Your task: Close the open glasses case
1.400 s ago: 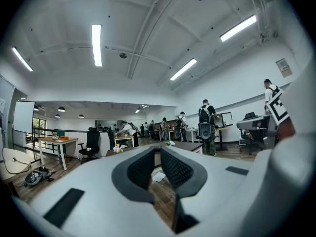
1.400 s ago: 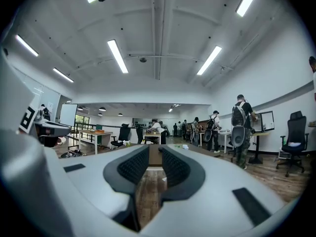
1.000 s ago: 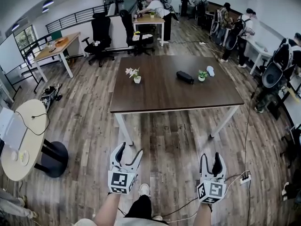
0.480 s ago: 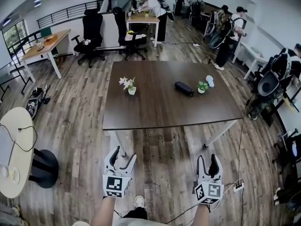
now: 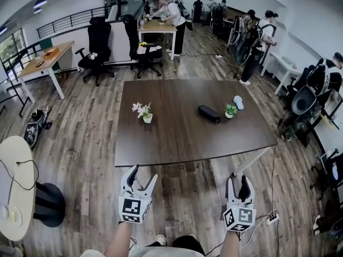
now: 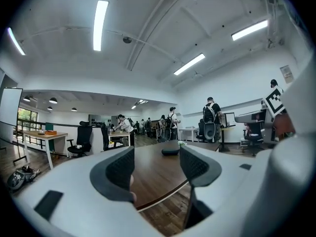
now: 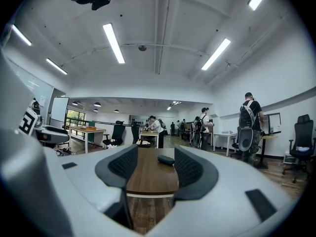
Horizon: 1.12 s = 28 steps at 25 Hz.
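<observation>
Head view: a dark brown wooden table (image 5: 182,138) on white legs stands on a grey-brown plank floor (image 5: 91,143) in an open office. The glasses case (image 5: 209,114), dark and oblong, lies on the table at about 3 o'clock from the table centre; whether its lid is up cannot be made out. A small green potted plant (image 5: 230,111) stands just beside the case at its 3 o'clock, and a pale small object (image 5: 238,103) lies at the plant's 1 o'clock. A pot of white flowers (image 5: 143,113) stands at 9 o'clock from the table centre. Both tools hang short of the table's near edge, well apart from the case. The left gripper (image 5: 143,173) has its jaws apart with nothing between them; the right gripper (image 5: 238,179) likewise. Black office chairs (image 5: 96,47), light desks (image 5: 45,60) and standing people (image 5: 252,42) occupy 10 to 2 o'clock; a round white table (image 5: 13,186) sits at 8 o'clock and a power strip (image 5: 271,219) at 4 o'clock. Legible print: none; only the black-and-white square markers on the cubes.
</observation>
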Available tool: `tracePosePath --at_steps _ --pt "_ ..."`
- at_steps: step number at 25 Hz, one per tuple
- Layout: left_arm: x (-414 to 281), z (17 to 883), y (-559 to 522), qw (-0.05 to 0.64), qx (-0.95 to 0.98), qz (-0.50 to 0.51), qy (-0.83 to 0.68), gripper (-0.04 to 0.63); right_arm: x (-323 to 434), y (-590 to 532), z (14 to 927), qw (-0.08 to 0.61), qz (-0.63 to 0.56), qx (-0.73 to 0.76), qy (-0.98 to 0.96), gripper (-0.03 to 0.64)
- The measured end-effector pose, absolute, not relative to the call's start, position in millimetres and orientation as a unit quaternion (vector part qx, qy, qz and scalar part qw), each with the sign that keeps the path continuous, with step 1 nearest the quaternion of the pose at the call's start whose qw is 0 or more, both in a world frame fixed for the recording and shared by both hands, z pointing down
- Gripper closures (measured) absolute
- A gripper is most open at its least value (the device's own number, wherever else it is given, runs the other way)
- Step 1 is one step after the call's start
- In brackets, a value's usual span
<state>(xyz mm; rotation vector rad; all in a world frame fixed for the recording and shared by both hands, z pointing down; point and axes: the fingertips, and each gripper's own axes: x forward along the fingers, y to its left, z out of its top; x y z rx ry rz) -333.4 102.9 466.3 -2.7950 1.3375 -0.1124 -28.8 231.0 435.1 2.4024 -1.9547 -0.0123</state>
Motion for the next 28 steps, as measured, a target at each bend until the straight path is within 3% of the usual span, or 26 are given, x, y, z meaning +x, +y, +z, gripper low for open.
tracePosePath --at_steps 8,28 --pt "-290.3 462.0 47.7 0.031 -0.894 -0.031 0.445 0.303 18.1 163.6 441.2 -0.004 -0.006 0.765 -0.644 0.385" --pt "-80.2 437.0 -84.2 0.020 -0.878 -0.035 0.476 0.299 232.9 17.3 438.9 -0.036 0.024 0.742 -0.669 0.387"
